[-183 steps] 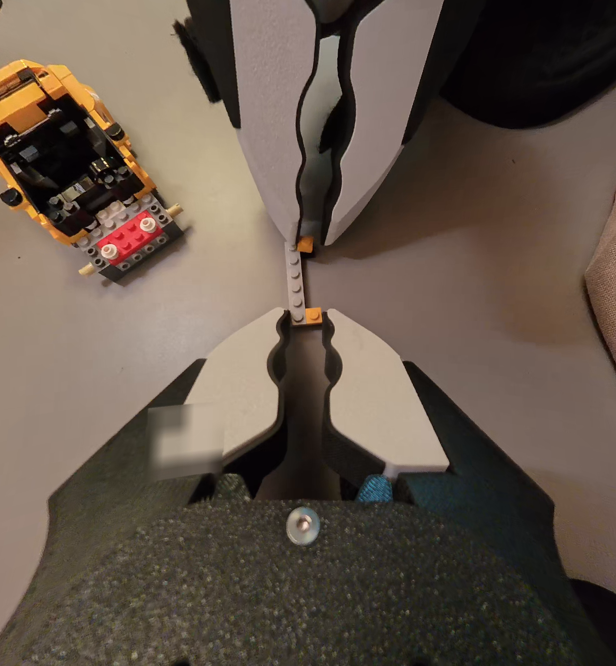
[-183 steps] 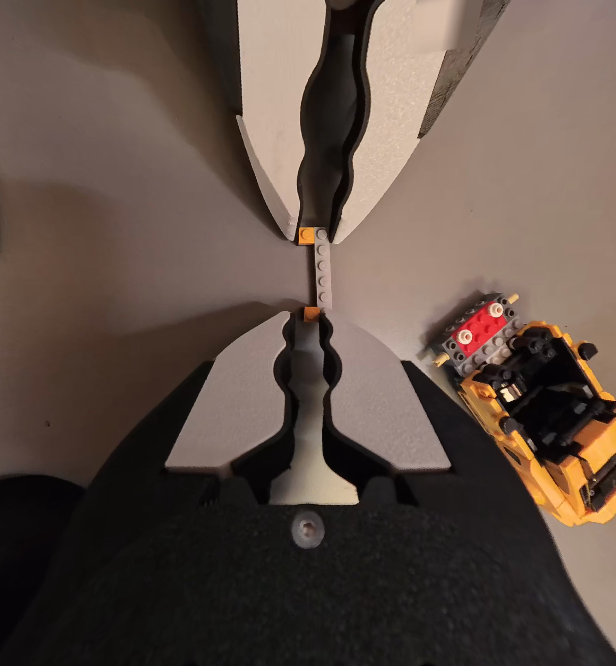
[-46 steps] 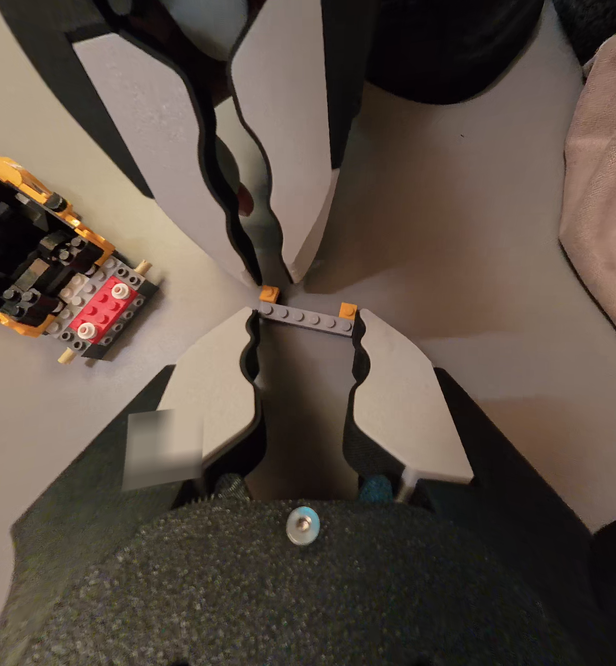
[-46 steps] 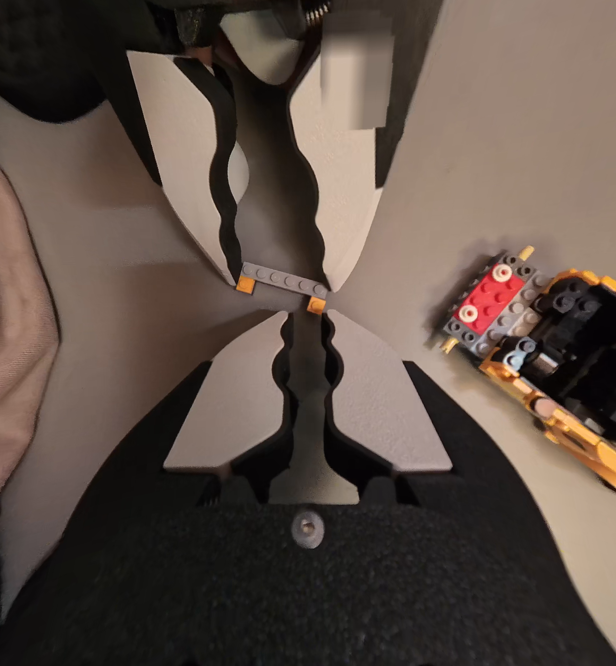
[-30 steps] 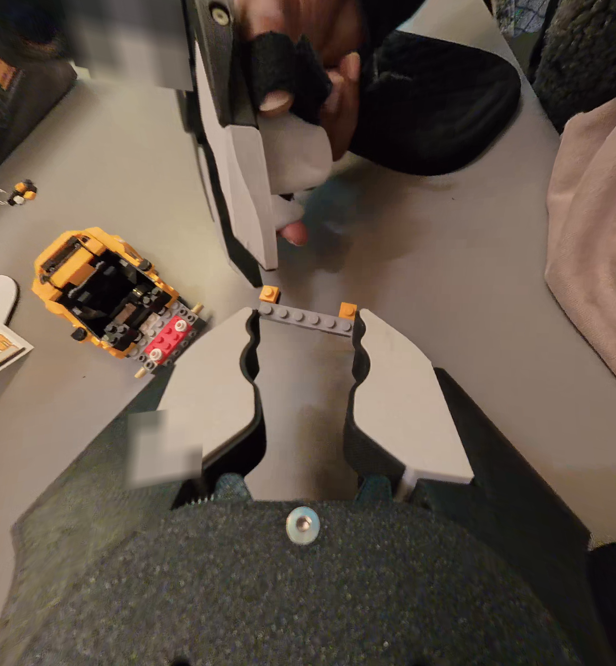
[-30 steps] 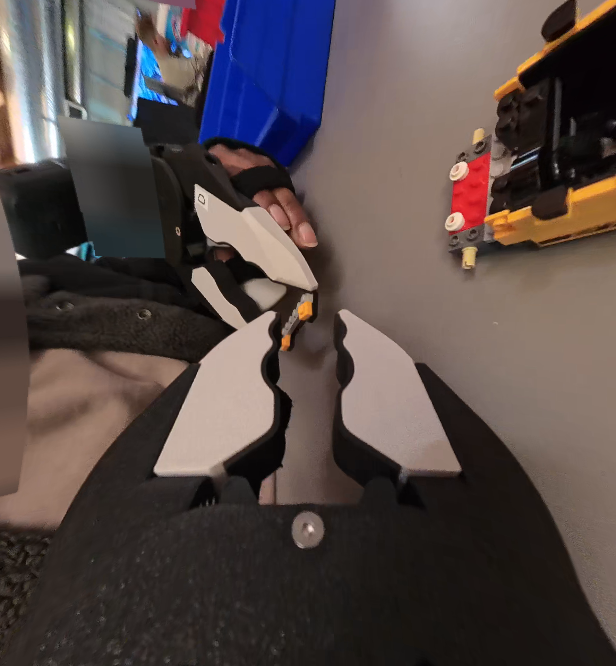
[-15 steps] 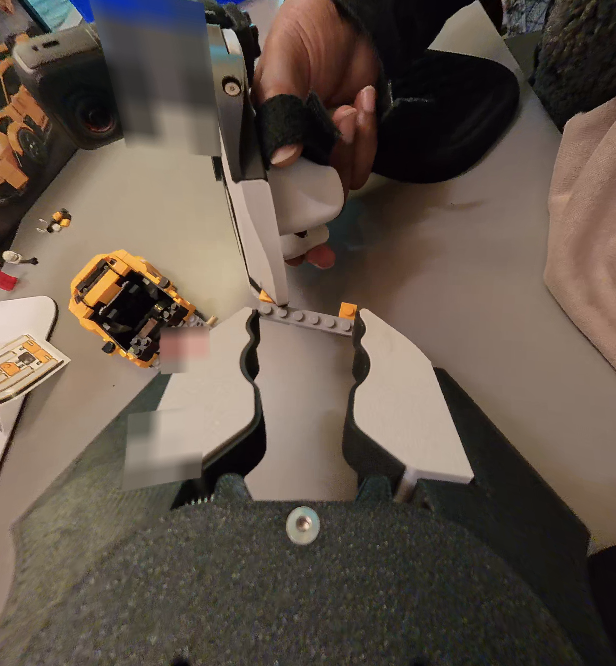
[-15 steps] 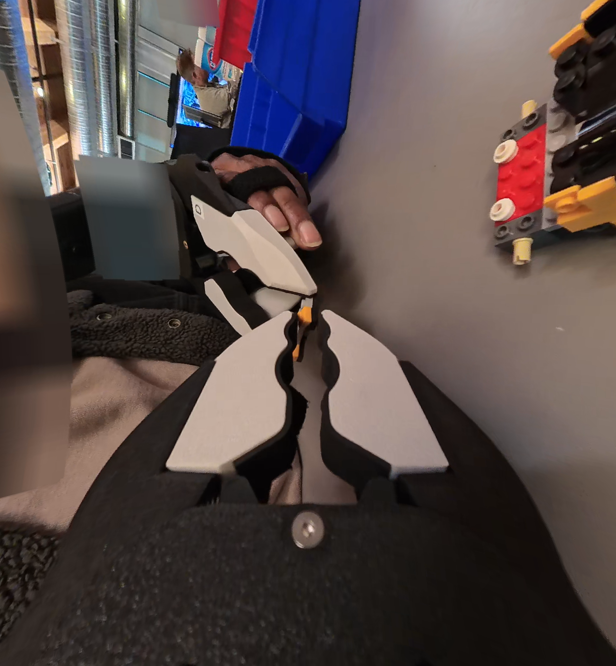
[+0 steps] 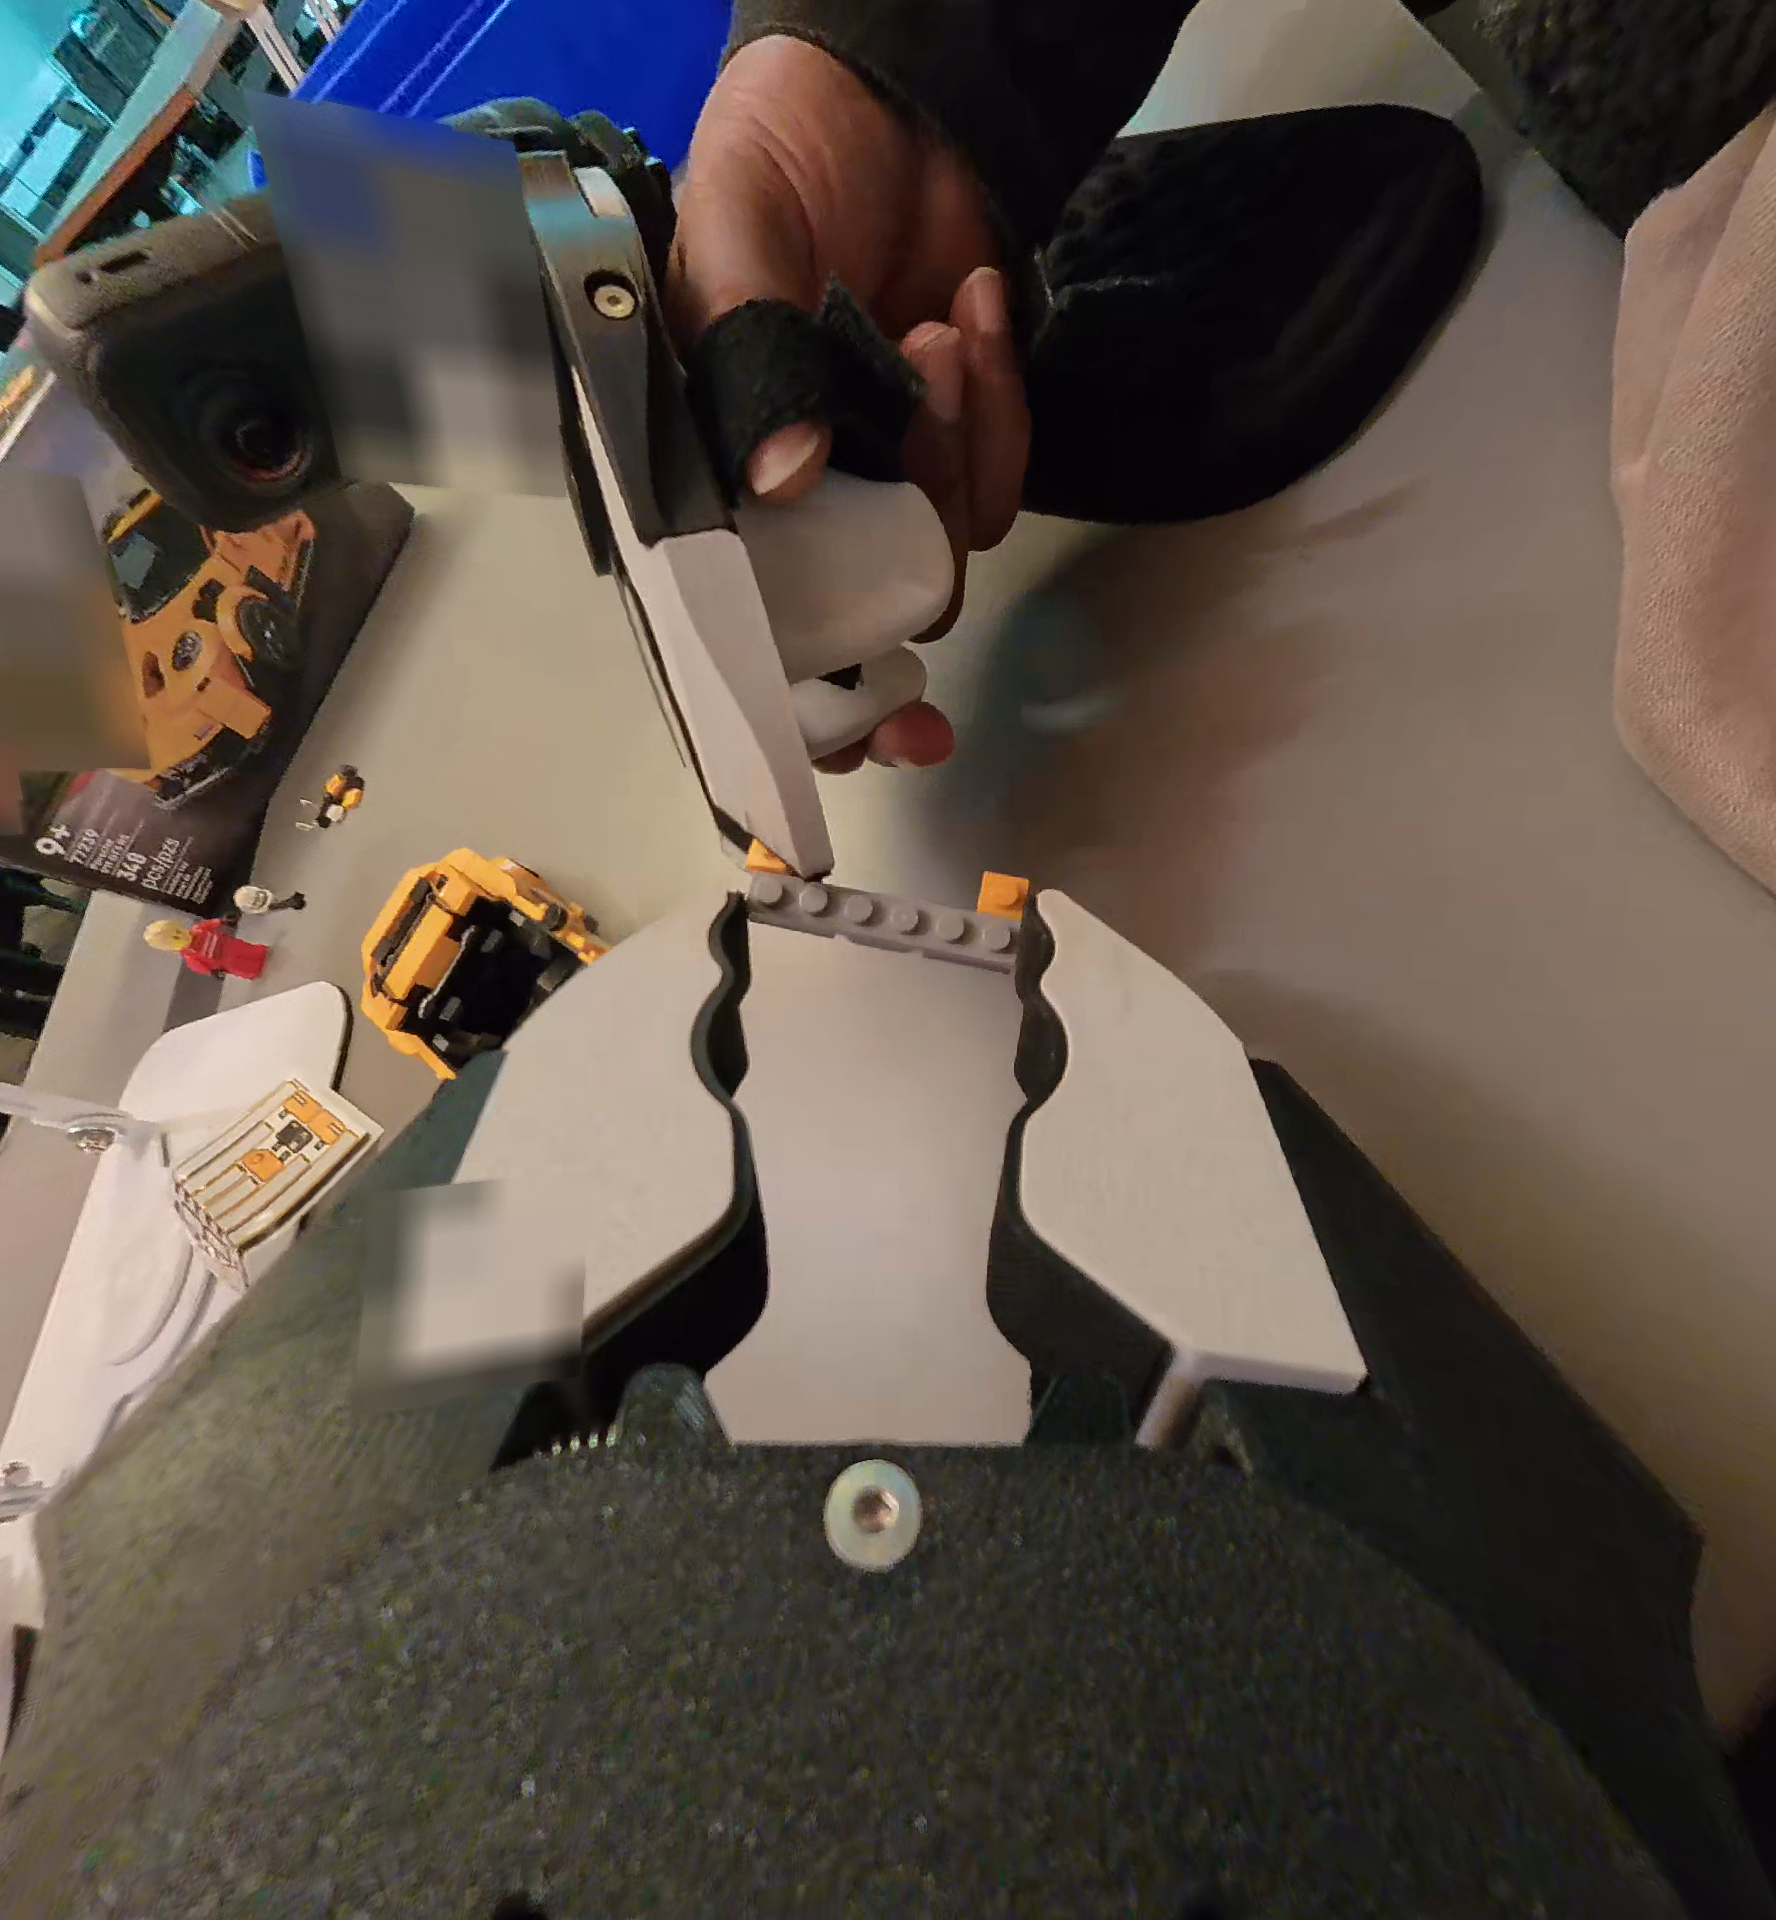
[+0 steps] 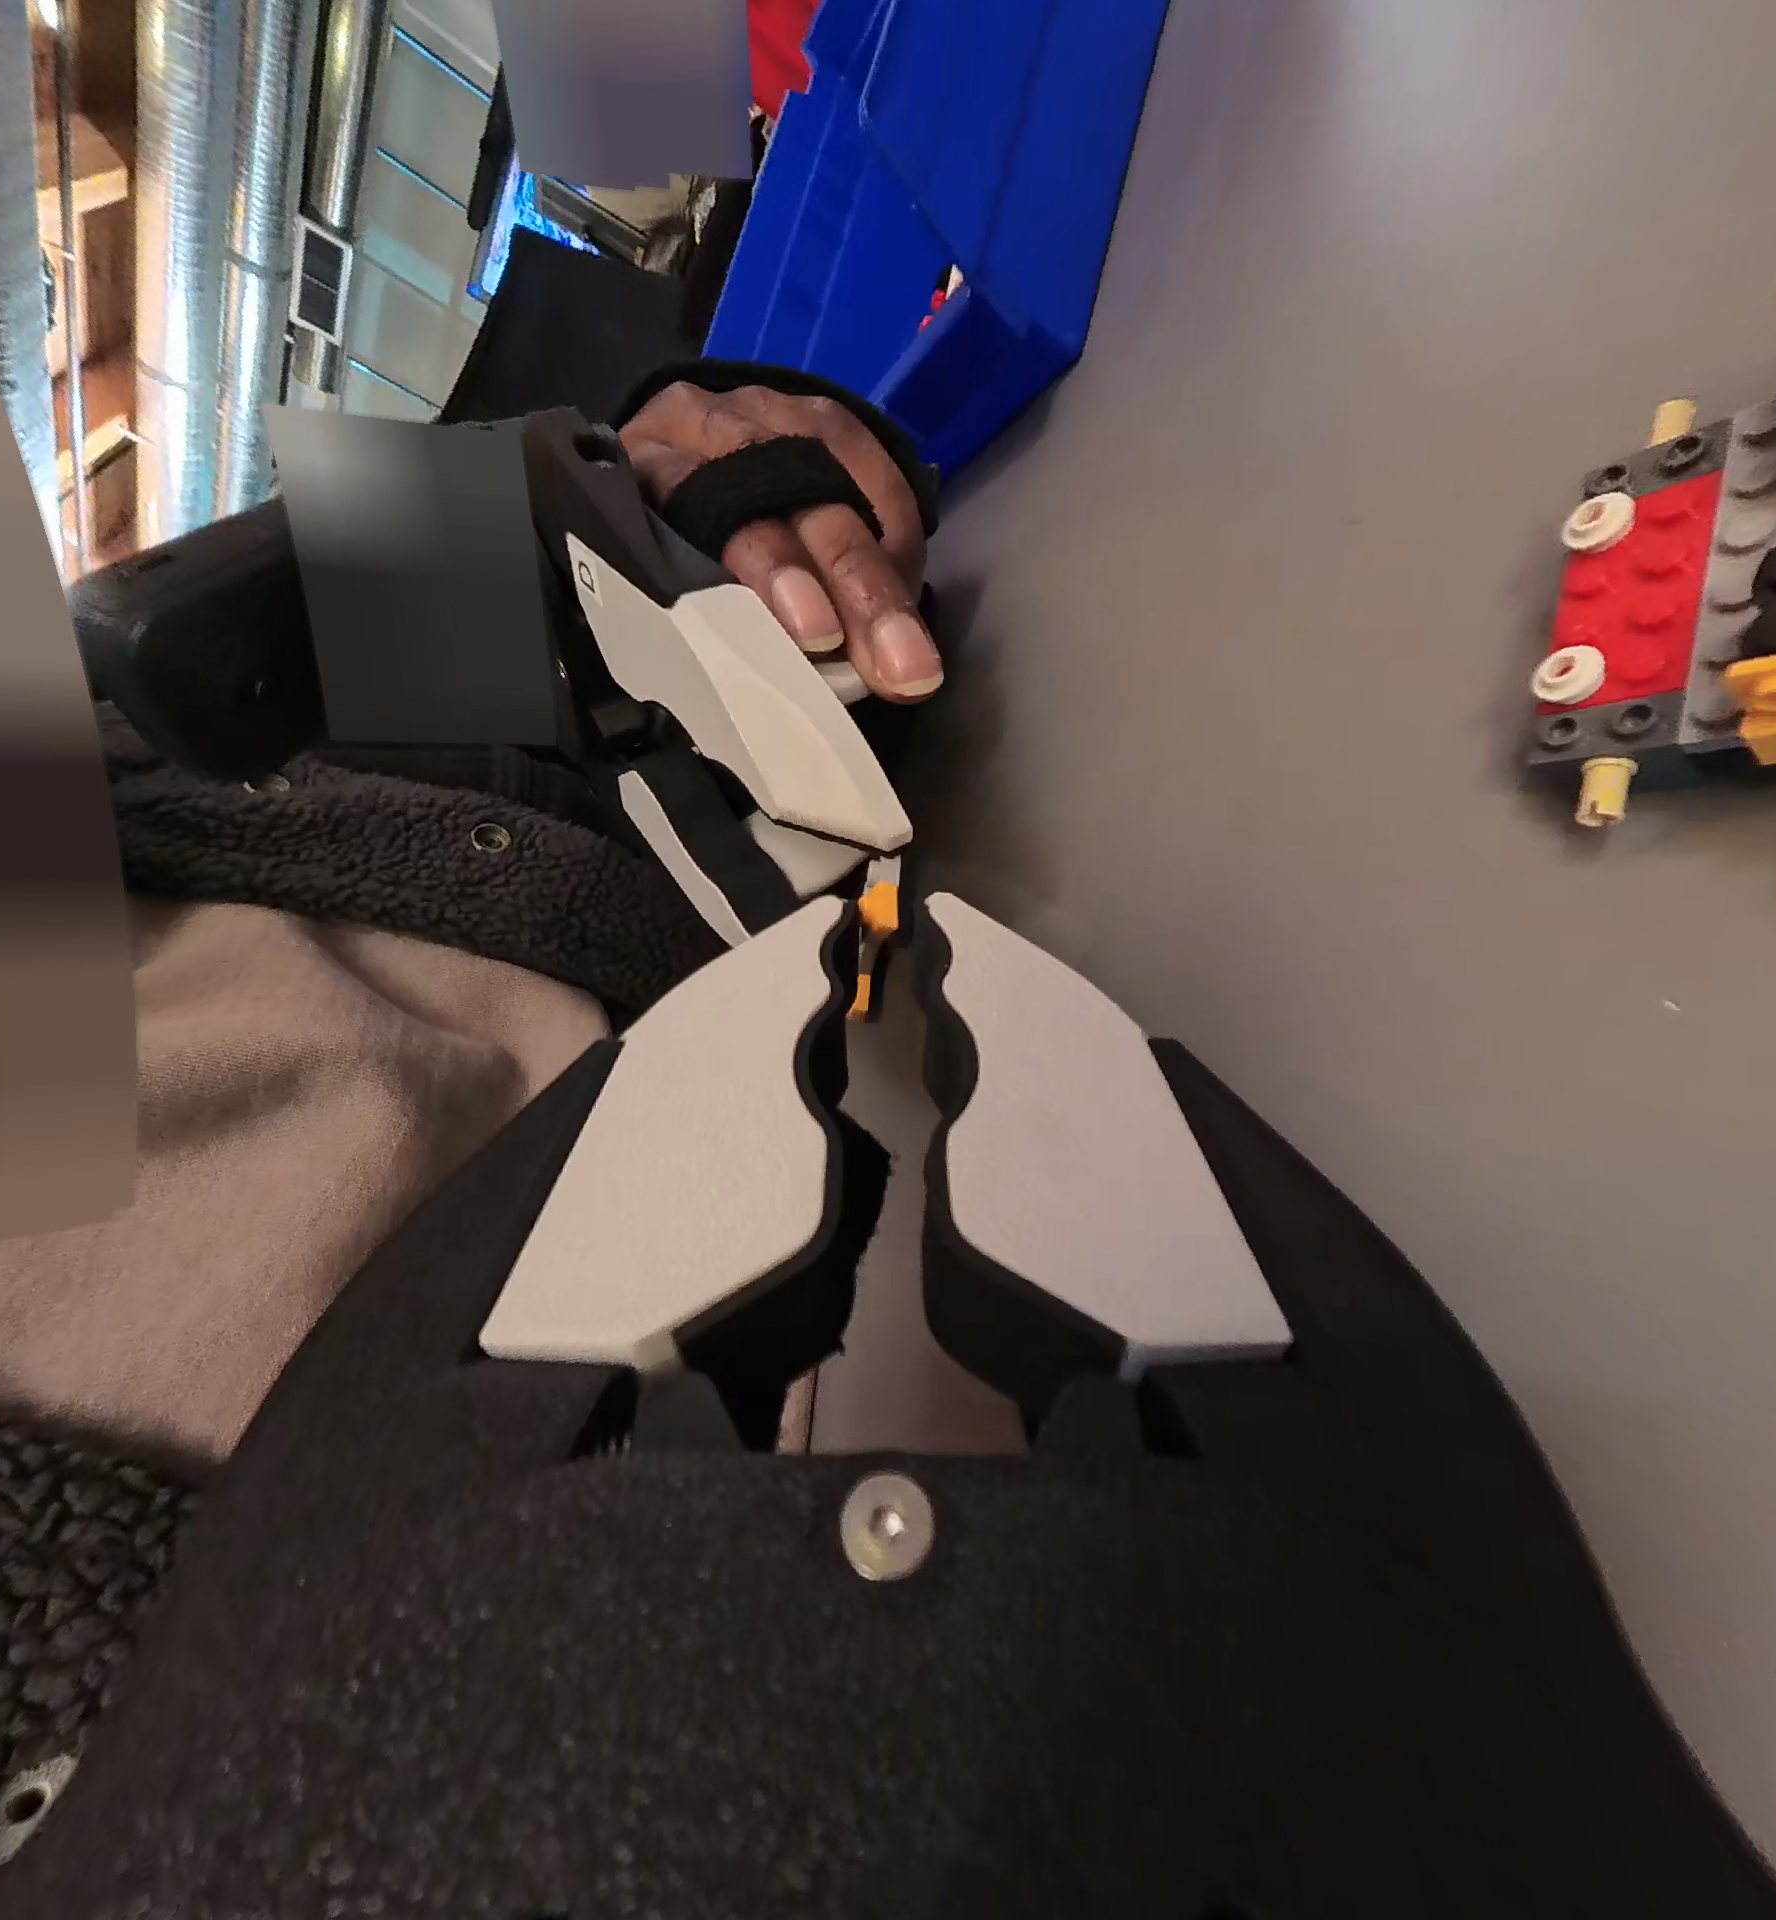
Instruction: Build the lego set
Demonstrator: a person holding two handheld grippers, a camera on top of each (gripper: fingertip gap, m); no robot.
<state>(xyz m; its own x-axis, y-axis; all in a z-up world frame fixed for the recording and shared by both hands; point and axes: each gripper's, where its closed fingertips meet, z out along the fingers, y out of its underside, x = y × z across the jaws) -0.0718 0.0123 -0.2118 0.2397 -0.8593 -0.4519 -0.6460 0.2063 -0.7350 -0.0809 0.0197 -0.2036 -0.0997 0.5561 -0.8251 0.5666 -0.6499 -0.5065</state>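
Note:
A grey studded plate (image 9: 884, 925) with a small orange piece (image 9: 1001, 894) on each end spans my left gripper (image 9: 884, 920), which is shut on its two ends and holds it above the grey table (image 9: 1331, 883). My right gripper (image 10: 884, 904) comes in from above, its fingers nearly together around the plate's left orange end (image 10: 876, 909). In the left wrist view its fingertips (image 9: 785, 831) cover that end. In the right wrist view the plate shows edge-on, with the left gripper's fingers (image 10: 822, 769) behind it.
The partly built yellow and black car (image 9: 468, 966) lies to the left, its red and grey end (image 10: 1632, 613) showing in the right wrist view. The set's box (image 9: 209, 665), a minifigure (image 9: 209, 945), a sticker sheet (image 9: 271, 1153) and blue bins (image 10: 915, 208) stand farther off. Only a small space, under 4 cm, lies between the two pairs of fingers.
My right gripper has come down onto the plate's left orange end and its fingers have narrowed around it. My left gripper has kept its hold and both have lifted and tilted.

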